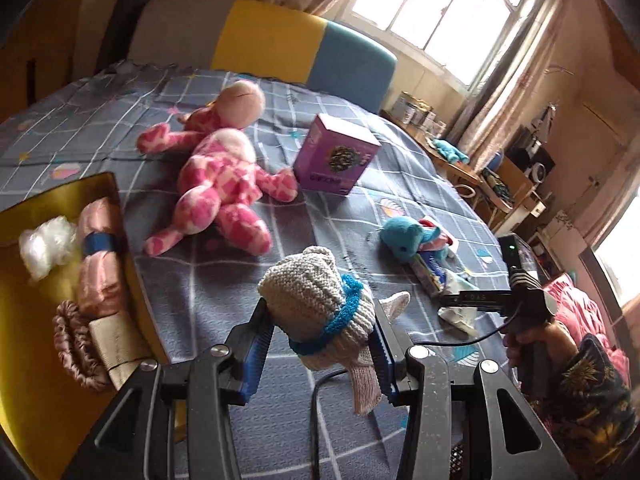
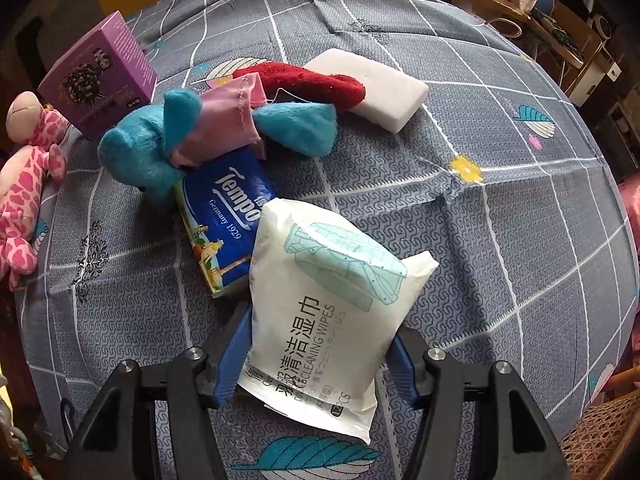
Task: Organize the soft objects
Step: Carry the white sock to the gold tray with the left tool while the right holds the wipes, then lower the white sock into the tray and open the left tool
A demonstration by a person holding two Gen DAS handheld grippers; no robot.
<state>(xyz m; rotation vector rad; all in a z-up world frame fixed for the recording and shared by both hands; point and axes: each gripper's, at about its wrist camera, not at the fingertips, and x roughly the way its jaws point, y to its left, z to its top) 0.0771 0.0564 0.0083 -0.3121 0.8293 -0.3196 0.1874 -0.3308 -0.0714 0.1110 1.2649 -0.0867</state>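
My left gripper [image 1: 320, 312] is shut on a beige knitted hat [image 1: 308, 292] with a blue band and holds it above the bed, right of a yellow box [image 1: 24, 360]. The box holds a pink fabric roll [image 1: 98, 256], white fluff [image 1: 44, 244] and a scrunchie [image 1: 72, 344]. My right gripper [image 2: 320, 332] points steeply down at the bed and is shut on a white wet-wipes pack [image 2: 328, 300]. The pack overlaps a blue tissue pack [image 2: 228, 216]. Beyond lie a blue plush [image 2: 152, 152], a pink cloth [image 2: 224, 120], a red sock [image 2: 312, 80] and a white sponge [image 2: 372, 88].
A pink patterned plush [image 1: 218, 172] and a purple carton [image 1: 336, 156] lie mid-bed on the grey checked bedspread [image 1: 224, 272]. A hand [image 1: 532, 344] in a patterned sleeve carries the right gripper [image 1: 500, 300] at the bed's right side. A cluttered desk [image 1: 460, 160] stands past the bed, under the window.
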